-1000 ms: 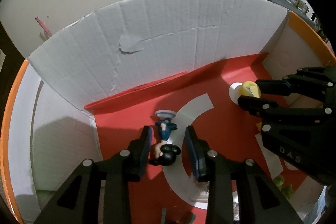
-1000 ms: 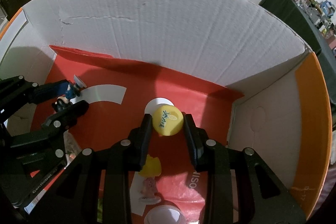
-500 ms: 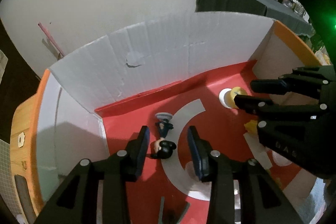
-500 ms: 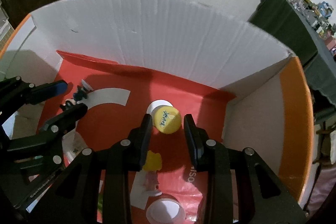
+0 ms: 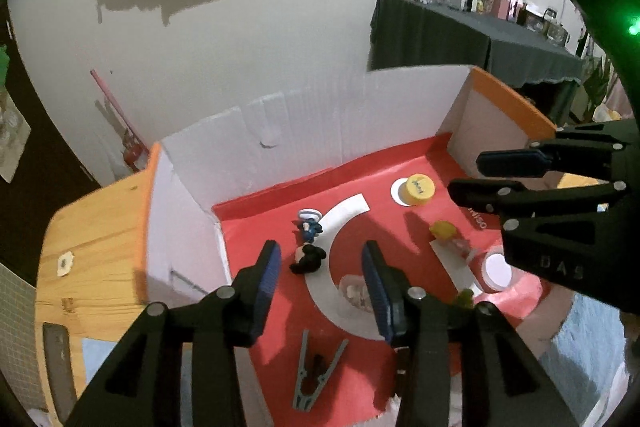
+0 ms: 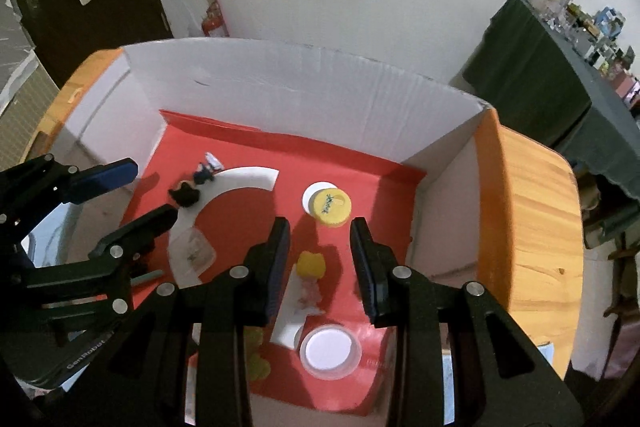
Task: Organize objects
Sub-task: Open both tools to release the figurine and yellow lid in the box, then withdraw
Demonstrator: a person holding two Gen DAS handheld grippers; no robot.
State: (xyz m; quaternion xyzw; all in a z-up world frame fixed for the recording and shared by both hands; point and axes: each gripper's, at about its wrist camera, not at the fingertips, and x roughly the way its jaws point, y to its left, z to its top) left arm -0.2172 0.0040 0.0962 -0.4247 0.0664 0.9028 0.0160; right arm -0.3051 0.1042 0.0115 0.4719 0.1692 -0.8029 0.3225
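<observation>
A cardboard box (image 5: 320,123) (image 6: 304,99) with a red floor holds the objects. A small blue-suited figurine with black ears (image 5: 308,241) (image 6: 192,187) lies on the floor at the back left. A yellow cap (image 5: 418,189) (image 6: 331,207) lies at the back right. My left gripper (image 5: 320,267) is open and empty, raised above the figurine. My right gripper (image 6: 320,247) is open and empty, raised above and nearer than the yellow cap. It also shows in the left wrist view (image 5: 480,175).
Nearer in the box lie a yellow-haired figure (image 6: 310,275), a white round lid (image 6: 330,347), a clear small bag (image 6: 196,247), a grey clip (image 5: 316,375) and a yellow-green item (image 6: 256,359). The box stands on a wooden table (image 6: 532,227). A wall is behind.
Both grippers have let go and risen up and back out of the box. The figurine and the yellow cap now lie free on the red floor.
</observation>
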